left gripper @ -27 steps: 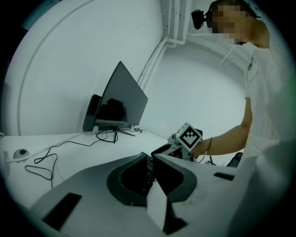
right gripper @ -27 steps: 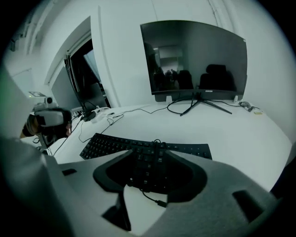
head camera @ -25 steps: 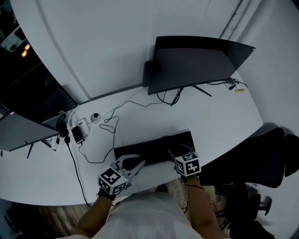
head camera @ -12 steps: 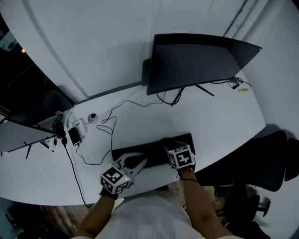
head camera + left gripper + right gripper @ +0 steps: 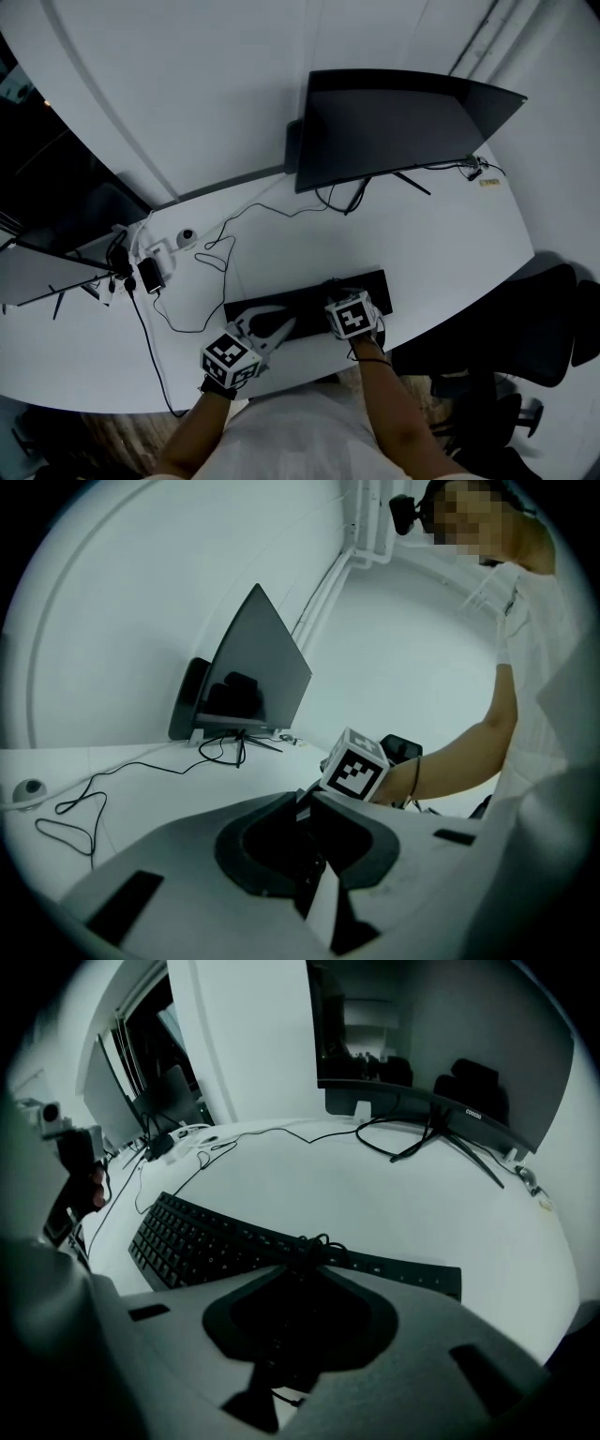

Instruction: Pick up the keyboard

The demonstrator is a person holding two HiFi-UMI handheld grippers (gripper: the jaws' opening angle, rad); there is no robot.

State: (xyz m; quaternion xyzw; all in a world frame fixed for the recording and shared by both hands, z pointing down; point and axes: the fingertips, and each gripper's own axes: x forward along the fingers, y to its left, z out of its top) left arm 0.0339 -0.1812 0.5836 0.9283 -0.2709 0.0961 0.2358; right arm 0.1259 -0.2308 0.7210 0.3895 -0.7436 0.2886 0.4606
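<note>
A black keyboard [image 5: 309, 298] lies near the front edge of the white desk [image 5: 441, 234]; the right gripper view shows its keys [image 5: 197, 1237] and a bunched cable [image 5: 314, 1241] at its back edge. My right gripper [image 5: 339, 292] points steeply down over the keyboard's right half. Its jaws [image 5: 309, 1255] are closing round the keyboard body and the pads do not visibly press it. My left gripper [image 5: 286, 325] lies low at the keyboard's front edge with its jaws shut [image 5: 302, 803]. The right gripper's marker cube [image 5: 356, 766] shows just beyond it.
A large dark monitor [image 5: 394, 122] stands at the back of the desk. A thin cable [image 5: 216, 253] loops across the left middle, past a small round device [image 5: 187, 234] and a phone [image 5: 150, 274]. Another screen [image 5: 37, 272] is at far left, a black chair [image 5: 525, 319] at right.
My right gripper has moved left and down onto the keyboard, tilting more steeply, and its jaws have narrowed. The left gripper has barely shifted.
</note>
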